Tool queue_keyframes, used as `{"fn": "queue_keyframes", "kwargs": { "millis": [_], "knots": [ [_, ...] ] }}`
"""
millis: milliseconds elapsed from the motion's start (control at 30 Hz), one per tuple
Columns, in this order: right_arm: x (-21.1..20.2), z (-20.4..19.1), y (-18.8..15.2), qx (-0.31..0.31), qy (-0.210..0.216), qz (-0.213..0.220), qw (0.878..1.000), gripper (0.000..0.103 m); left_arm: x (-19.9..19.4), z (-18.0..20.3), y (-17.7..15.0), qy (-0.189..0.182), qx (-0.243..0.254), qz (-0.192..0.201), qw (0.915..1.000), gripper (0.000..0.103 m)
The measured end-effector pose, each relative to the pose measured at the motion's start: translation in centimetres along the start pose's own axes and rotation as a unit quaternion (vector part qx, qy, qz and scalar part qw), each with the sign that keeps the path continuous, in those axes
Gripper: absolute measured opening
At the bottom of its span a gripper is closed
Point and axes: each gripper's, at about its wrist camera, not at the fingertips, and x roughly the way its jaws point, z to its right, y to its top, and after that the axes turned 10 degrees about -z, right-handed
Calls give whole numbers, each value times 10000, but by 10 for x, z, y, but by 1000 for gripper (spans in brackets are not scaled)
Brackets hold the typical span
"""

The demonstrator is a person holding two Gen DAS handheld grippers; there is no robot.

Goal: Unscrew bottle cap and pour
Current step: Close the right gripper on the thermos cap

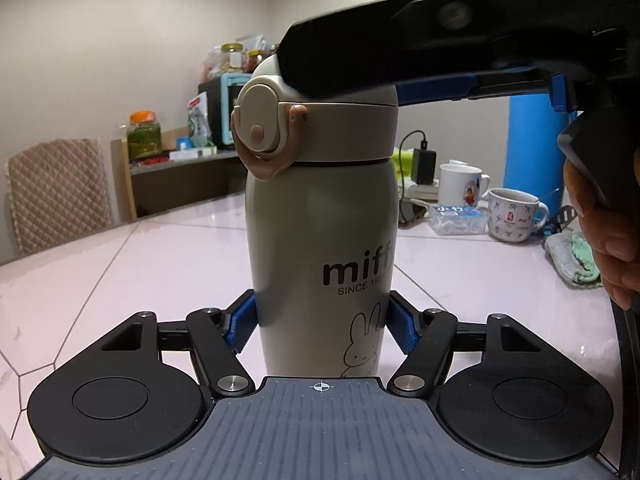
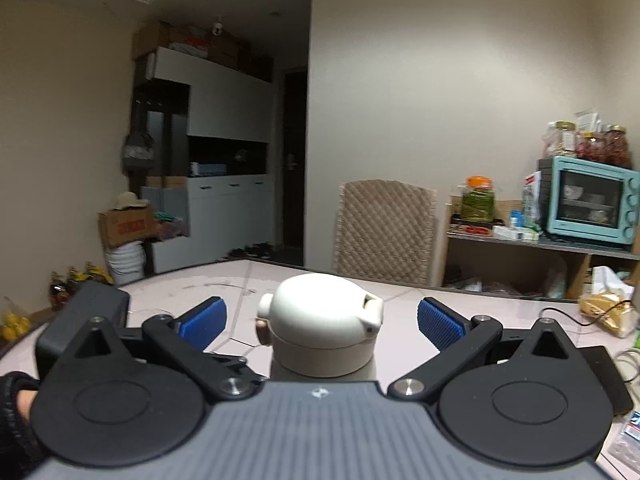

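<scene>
White mugs (image 1: pixel 512 216) stand behind gripped bottle (image 1: pixel 320 240).

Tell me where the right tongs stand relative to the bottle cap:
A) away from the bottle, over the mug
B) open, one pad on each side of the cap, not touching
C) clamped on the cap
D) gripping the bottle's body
B: in the right wrist view the right tongs stand open, with a visible gap between each blue pad and the cap.

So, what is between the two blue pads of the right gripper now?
The bottle's cap sits between the right gripper's open pads, untouched, with bare table either side; the right wrist view shows it.
</scene>
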Motion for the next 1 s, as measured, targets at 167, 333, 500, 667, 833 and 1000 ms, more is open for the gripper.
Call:
{"fn": "queue_keyframes", "kwargs": {
  "millis": [167, 333, 500, 667, 833, 1000],
  "knots": [
    [6, -3, 0, 149, -123, -35, 9998, 102, 0, 0, 1, 55, -111, -33, 9999, 72],
    [13, -7, 0, 131, -237, -77, 9996, 92, 1, 2, 1, 94, -146, -30, 9998, 72],
    [18, -10, 0, 97, -276, -116, 9995, 87, 0, -3, 0, 103, -163, 0, 9998, 72],
    [19, -11, 0, 60, -395, -109, 9991, 78, 1, -7, 0, 108, -164, 16, 9998, 72],
    [19, -12, 0, 47, -384, -105, 9992, 74, 3, -8, 0, 111, -163, 19, 9998, 72],
    [20, -10, 4, 53, -365, -83, 9993, 73, 5, -4, 2, 108, -175, 8, 9998, 72]
  ]
}}
